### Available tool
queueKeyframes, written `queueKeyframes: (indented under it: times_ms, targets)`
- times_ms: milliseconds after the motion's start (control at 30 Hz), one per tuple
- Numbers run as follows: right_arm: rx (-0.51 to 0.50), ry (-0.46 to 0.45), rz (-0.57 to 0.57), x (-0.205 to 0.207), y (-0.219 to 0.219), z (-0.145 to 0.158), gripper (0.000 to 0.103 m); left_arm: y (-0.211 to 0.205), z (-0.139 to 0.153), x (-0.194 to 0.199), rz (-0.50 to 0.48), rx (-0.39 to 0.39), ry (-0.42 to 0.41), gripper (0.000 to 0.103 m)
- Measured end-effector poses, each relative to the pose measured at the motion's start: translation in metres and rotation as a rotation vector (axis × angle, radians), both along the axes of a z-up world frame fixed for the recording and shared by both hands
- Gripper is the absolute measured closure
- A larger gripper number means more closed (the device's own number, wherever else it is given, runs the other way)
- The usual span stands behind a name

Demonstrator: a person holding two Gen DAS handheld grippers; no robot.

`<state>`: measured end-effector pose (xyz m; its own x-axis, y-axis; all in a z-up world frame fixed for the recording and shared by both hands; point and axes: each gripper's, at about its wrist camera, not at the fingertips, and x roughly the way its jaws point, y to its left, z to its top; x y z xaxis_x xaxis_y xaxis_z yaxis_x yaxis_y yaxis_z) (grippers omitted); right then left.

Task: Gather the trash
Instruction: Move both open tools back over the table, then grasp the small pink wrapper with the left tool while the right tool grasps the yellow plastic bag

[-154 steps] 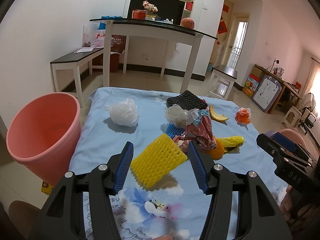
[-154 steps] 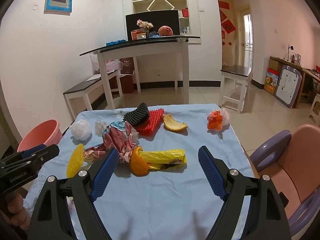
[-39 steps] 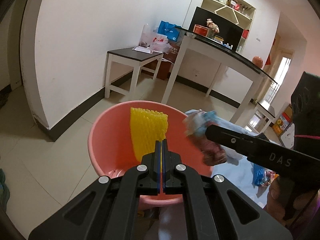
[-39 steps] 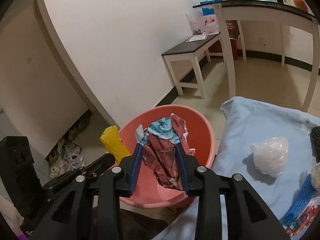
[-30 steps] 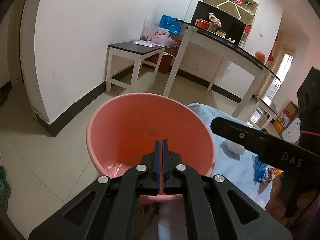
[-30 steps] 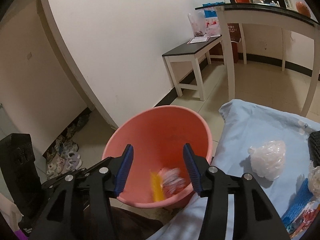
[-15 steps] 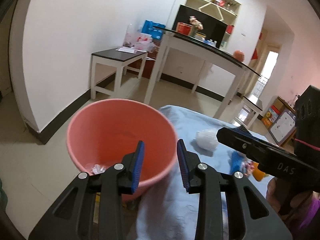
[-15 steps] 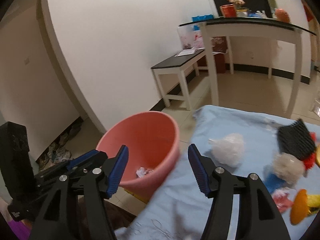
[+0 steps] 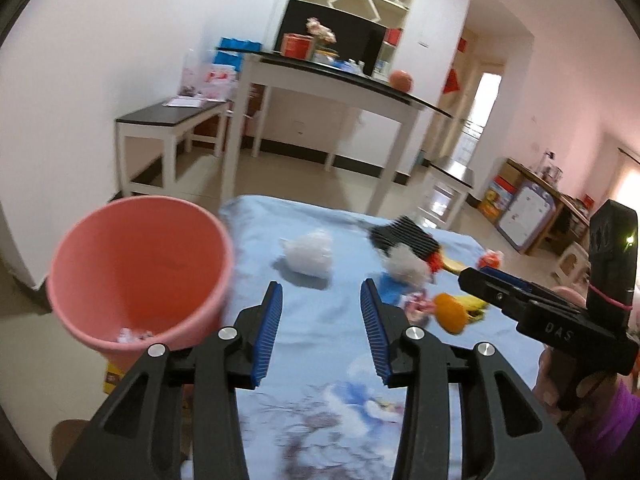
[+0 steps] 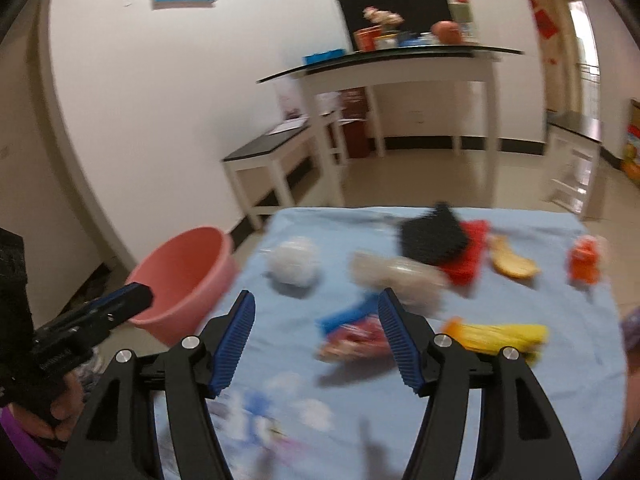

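The pink bin [image 9: 136,268] stands on the floor at the table's left edge with some trash at its bottom; it also shows in the right wrist view [image 10: 184,276]. Trash lies on the blue cloth: a white plastic ball [image 9: 310,256] [image 10: 294,262], a black foam net [image 9: 404,236] [image 10: 434,236], a red net [image 10: 468,256], a blue net with a crumpled wrapper [image 10: 352,328], an orange peel with a yellow wrapper [image 9: 454,312] [image 10: 500,336]. My left gripper [image 9: 320,320] is open and empty over the cloth. My right gripper [image 10: 316,332] is open and empty, near the blue net.
A peel slice [image 10: 512,264] and an orange bag [image 10: 584,260] lie at the far right of the table [image 10: 560,400]. A white bench [image 9: 168,132] and a tall black-topped table [image 9: 332,84] stand behind. The right gripper shows in the left wrist view [image 9: 500,284].
Both grippers dropped their trash into the bin, opened, and swung right from the bin back over the table. Both views are blurred by motion.
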<state>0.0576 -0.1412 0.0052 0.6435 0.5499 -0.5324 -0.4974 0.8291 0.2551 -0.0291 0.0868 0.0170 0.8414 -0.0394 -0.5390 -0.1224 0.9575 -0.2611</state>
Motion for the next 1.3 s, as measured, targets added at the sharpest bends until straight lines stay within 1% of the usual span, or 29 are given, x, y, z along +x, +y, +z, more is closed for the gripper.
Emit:
queueKeyframes:
  times_ms: [167, 333, 400, 533, 733, 833, 1067, 1100, 1133, 1233, 1300]
  targets:
    - [-0.005, 0.037, -0.102, 0.006, -0.047, -0.013, 0.04, -0.033, -0.009, 0.015, -0.077, 0.032, 0.022, 0.062]
    - [0.004, 0.071, -0.155, 0.008, -0.074, -0.026, 0.04, -0.062, -0.017, 0.028, -0.157, 0.05, 0.042, 0.062]
    - [0.01, 0.084, -0.166, 0.009, -0.083, -0.031, 0.04, -0.074, -0.022, 0.034, -0.189, 0.073, 0.054, 0.062]
    - [0.018, 0.099, -0.168, 0.009, -0.088, -0.035, 0.04, -0.086, -0.034, 0.05, -0.221, 0.119, 0.094, 0.062]
    - [0.023, 0.112, -0.173, 0.01, -0.095, -0.038, 0.04, -0.093, -0.047, 0.071, -0.247, 0.154, 0.149, 0.062]
    - [0.025, 0.128, -0.176, 0.012, -0.097, -0.041, 0.04, -0.099, -0.056, 0.081, -0.251, 0.188, 0.183, 0.062]
    - [0.032, 0.163, -0.166, 0.016, -0.1, -0.049, 0.04, -0.1, -0.069, 0.096, -0.256, 0.202, 0.236, 0.062]
    - [0.035, 0.167, -0.166, 0.016, -0.1, -0.049, 0.04, -0.101, -0.069, 0.096, -0.258, 0.204, 0.241, 0.064]
    - [0.036, 0.172, -0.166, 0.017, -0.101, -0.05, 0.04, -0.101, -0.07, 0.097, -0.261, 0.203, 0.246, 0.072]
    - [0.041, 0.185, -0.165, 0.019, -0.101, -0.053, 0.04, -0.101, -0.071, 0.099, -0.265, 0.204, 0.254, 0.084]
    - [0.042, 0.193, -0.164, 0.019, -0.101, -0.054, 0.04, -0.101, -0.071, 0.099, -0.261, 0.209, 0.254, 0.085]
